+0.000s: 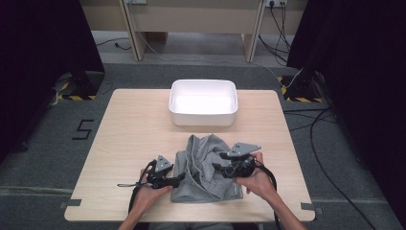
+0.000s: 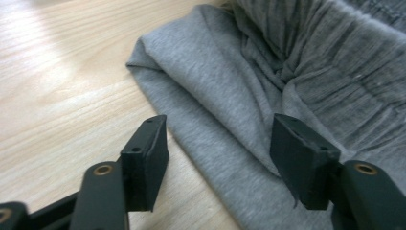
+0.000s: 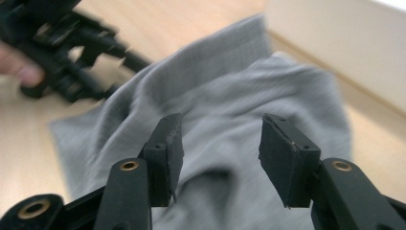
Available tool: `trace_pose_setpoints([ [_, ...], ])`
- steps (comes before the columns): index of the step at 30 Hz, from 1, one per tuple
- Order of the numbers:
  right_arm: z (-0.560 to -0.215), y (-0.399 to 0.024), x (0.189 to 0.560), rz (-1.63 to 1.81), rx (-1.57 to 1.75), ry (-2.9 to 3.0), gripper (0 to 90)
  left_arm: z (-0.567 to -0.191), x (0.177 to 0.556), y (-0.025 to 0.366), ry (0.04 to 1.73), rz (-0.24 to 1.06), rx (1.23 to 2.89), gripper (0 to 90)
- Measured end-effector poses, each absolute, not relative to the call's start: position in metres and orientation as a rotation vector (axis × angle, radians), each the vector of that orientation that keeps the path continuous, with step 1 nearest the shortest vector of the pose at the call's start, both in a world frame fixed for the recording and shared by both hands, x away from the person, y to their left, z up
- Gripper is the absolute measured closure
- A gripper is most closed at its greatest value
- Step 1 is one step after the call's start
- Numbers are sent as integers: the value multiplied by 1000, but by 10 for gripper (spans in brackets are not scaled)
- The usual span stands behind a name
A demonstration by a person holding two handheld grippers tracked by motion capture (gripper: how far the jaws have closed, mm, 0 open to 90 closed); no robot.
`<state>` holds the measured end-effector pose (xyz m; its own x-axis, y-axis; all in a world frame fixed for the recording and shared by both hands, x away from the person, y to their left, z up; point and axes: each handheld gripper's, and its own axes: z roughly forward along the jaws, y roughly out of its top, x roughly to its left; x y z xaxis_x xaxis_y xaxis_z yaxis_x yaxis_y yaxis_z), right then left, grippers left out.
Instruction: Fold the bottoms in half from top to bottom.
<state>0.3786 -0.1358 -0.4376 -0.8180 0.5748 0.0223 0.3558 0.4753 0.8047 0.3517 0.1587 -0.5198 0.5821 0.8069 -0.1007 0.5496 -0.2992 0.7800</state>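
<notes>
Lying crumpled, grey garment (image 1: 205, 167) long axis toward white bin (image 1: 203, 102).

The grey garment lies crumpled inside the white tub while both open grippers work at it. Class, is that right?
Not quite. The high view shows the grey garment on the table, in front of the white tub, not inside it. Both grippers are open at it.

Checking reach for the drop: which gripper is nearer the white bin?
Right. The right gripper sits over the grey garment, closer below the white bin; the left gripper is lower, at the garment's left edge.
</notes>
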Motion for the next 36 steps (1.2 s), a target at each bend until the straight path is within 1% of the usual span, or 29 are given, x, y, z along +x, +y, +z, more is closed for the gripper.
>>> trace_pose_setpoints([
  [4,-427,-127,403,1309,866,2434,458,-520,351,163,1090,402,1990,343],
  [8,-419,-112,423,1295,887,2418,455,-520,350,168,1109,424,1996,325],
  [10,-417,-103,434,1291,886,2420,456,-520,351,171,1116,481,2023,325],
  [11,-417,-99,439,1289,899,2423,456,-521,351,174,1123,492,2023,309],
  [14,-417,-86,453,1297,930,2434,457,-521,352,179,1128,477,2016,306],
  [17,-420,-73,462,1265,943,2457,466,-521,352,179,1121,483,2027,306],
  [22,-429,-54,475,1235,937,2499,516,-521,352,179,1113,475,2026,312],
  [24,-432,-48,479,1212,937,2517,539,-521,352,179,1108,474,2028,320],
  [25,-433,-45,481,1198,930,2525,566,-521,352,179,1108,474,2028,322],
  [26,-433,-45,481,1198,930,2525,566,-521,352,179,1108,474,2028,322],
  [27,-435,-44,486,1168,928,2537,684,-521,351,179,1105,473,2029,324],
  [30,-434,-48,484,1137,911,2536,807,-521,351,179,1105,470,2028,326],
  [31,-432,-51,481,1142,911,2531,836,-521,351,179,1104,470,2027,327],
  [34,-422,-64,467,1166,871,2495,873,-521,351,178,1101,470,2026,332],
  [36,-414,-76,455,1191,838,2471,880,-521,351,179,1100,470,2026,333],
])
